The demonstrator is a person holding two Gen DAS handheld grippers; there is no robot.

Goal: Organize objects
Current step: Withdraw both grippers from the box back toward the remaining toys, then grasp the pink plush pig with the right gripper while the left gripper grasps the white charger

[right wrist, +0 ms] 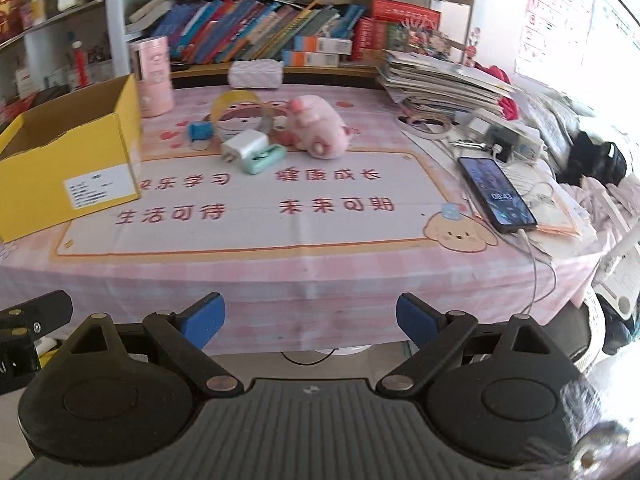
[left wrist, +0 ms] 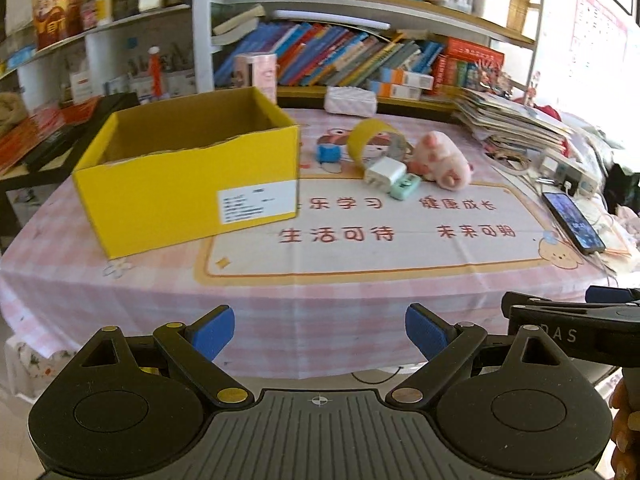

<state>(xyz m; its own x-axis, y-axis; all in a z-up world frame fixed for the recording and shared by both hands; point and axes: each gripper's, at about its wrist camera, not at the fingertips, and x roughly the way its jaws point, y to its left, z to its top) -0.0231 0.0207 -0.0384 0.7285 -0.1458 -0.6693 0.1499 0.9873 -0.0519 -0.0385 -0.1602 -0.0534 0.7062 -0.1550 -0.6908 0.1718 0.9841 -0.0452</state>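
An open yellow cardboard box (left wrist: 188, 184) (right wrist: 68, 160) stands on the left of the pink-clothed table (left wrist: 320, 288). Behind the mat's text lies a cluster: a pink plush pig (left wrist: 442, 160) (right wrist: 316, 130), a yellow tape roll (left wrist: 370, 140) (right wrist: 236, 110), a white charger plug (left wrist: 383, 174) (right wrist: 245, 146), a mint-green small device (left wrist: 405, 187) (right wrist: 264, 160) and a small blue item (left wrist: 329, 153) (right wrist: 200, 131). My left gripper (left wrist: 320, 334) and right gripper (right wrist: 311, 322) hover open before the table's near edge, nothing between the blue pads.
A black phone (left wrist: 573, 222) (right wrist: 496, 194) on a cable lies at the right edge beside a stack of magazines (right wrist: 440, 84). A pink canister (right wrist: 153, 76) and a white tissue pack (left wrist: 350, 100) stand at the back. Crowded bookshelves rise behind the table.
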